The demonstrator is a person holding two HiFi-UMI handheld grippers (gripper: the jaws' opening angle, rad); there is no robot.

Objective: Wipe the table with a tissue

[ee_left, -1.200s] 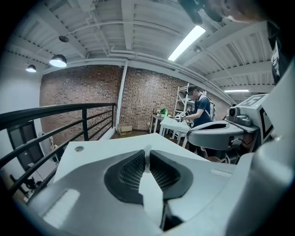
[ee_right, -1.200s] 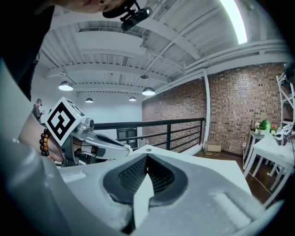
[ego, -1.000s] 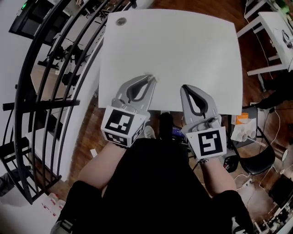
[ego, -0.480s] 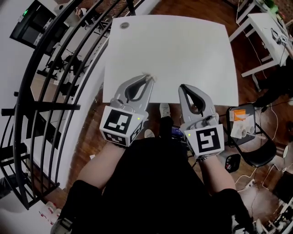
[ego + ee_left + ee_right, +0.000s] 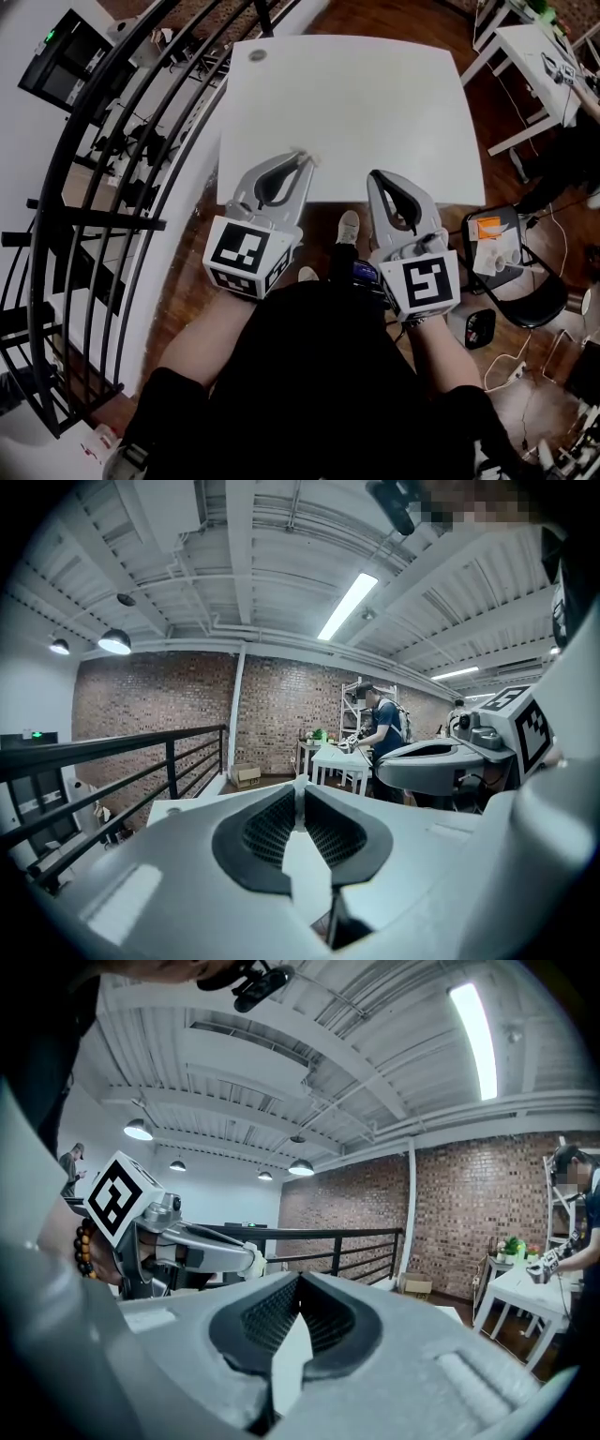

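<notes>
The white table [image 5: 356, 94] fills the upper middle of the head view. My left gripper [image 5: 302, 157] hovers over the table's near edge, shut on a small white scrap of tissue [image 5: 308, 160] that pokes out at its tip. In the left gripper view the scrap [image 5: 299, 784] shows as a thin sliver between the closed jaws. From the right gripper view the left gripper [image 5: 251, 1262] is seen side-on with the white scrap at its tip. My right gripper [image 5: 375, 175] is level with it, just right, shut with nothing in it.
A black railing [image 5: 122, 141] curves along the left, with a drop beyond it. A black chair [image 5: 525, 295] with small items stands at the right. A second white table [image 5: 539, 47] is at the top right. A small round cap [image 5: 255, 54] sits in the table's far left corner.
The table has slid upward and away in the head view; both grippers now sit at its near edge rather than over it. A shoe has appeared below the edge. Both jaws stay shut.
</notes>
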